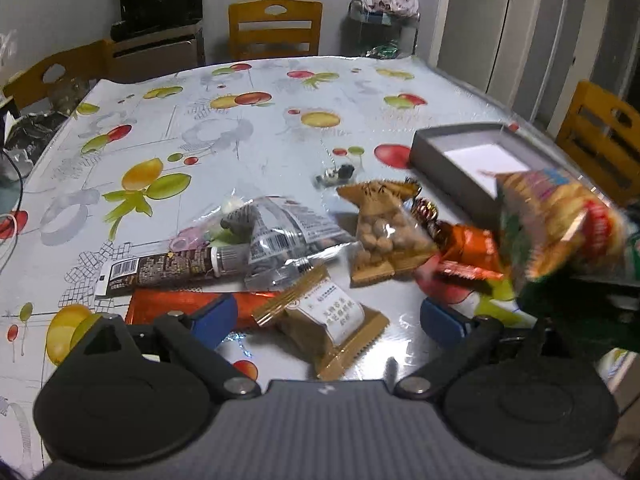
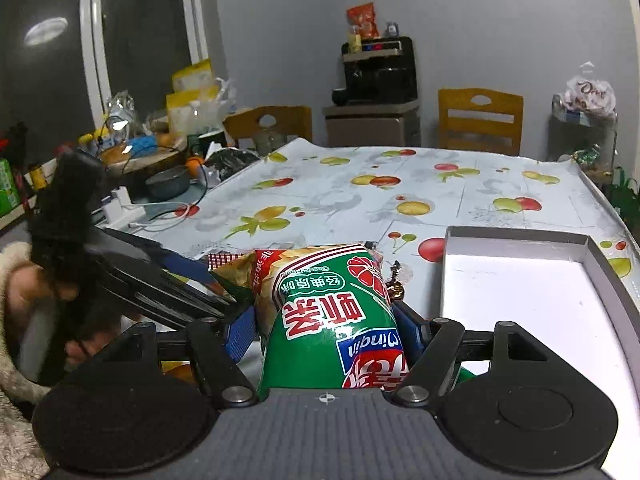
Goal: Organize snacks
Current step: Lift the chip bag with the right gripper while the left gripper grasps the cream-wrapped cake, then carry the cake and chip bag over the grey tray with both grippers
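My right gripper (image 2: 326, 328) is shut on a green chip bag (image 2: 332, 320) and holds it above the table, just left of the grey box (image 2: 520, 280) with a white inside. The bag shows blurred in the left wrist view (image 1: 560, 224) beside the box (image 1: 452, 152). My left gripper (image 1: 324, 316) is open and empty, low over a pile of snacks: a tan cookie packet (image 1: 332, 324), a peanut bag (image 1: 380, 232), a clear bag (image 1: 280, 228), a brown bar (image 1: 160, 270), an orange wrapper (image 1: 184, 304).
The table (image 1: 240, 128) has a fruit-print cloth. Wooden chairs (image 1: 276, 28) stand at the far side and the right (image 1: 600, 140). A cluttered side counter (image 2: 140, 148) with cables lies to the left. The left gripper body (image 2: 132, 276) shows in the right wrist view.
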The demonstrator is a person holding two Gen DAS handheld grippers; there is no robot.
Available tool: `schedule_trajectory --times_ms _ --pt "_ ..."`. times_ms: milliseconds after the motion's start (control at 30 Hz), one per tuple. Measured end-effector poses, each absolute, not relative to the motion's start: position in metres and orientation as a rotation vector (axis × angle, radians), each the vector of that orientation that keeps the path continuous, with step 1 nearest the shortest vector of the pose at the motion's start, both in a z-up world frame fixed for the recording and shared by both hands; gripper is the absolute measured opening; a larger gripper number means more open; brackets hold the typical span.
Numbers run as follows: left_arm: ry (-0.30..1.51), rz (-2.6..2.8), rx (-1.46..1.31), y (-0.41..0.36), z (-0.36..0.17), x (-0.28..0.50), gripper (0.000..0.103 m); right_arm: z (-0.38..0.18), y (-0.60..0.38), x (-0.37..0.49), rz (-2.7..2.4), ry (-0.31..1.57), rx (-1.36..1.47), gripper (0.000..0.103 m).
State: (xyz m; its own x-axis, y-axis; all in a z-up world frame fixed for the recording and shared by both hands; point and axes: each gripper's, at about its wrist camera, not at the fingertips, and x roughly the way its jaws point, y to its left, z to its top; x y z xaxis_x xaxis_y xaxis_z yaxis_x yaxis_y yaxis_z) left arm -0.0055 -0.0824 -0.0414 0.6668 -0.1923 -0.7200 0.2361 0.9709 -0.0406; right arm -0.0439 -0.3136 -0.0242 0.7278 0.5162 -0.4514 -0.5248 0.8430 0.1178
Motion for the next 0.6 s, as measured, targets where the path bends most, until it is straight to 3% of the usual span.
schedule_trajectory --times_ms 67,233,367,433,600 --pt "0.805 -0.230 0.072 -0.085 -0.048 -0.004 0.098 -0.026 -0.314 -0.047 0.570 0.491 -0.027 0.071" --pt "0.797 -0.215 0.061 -0.082 -0.056 0.000 0.071 -0.030 -0.317 -0.054 0.568 0.496 -0.026 0.071" --pt "0.773 -0.227 0.068 -0.081 -0.055 -0.002 0.064 -0.030 -0.318 -0.057 0.566 0.488 -0.026 0.071" --pt "0.774 -0.248 0.069 -0.081 -0.055 -0.003 0.052 -0.028 -0.319 -0.058 0.565 0.481 -0.022 0.071" --pt "0.770 -0.269 0.081 -0.082 -0.052 -0.009 0.047 -0.023 -0.321 -0.061 0.556 0.462 -0.018 0.071"
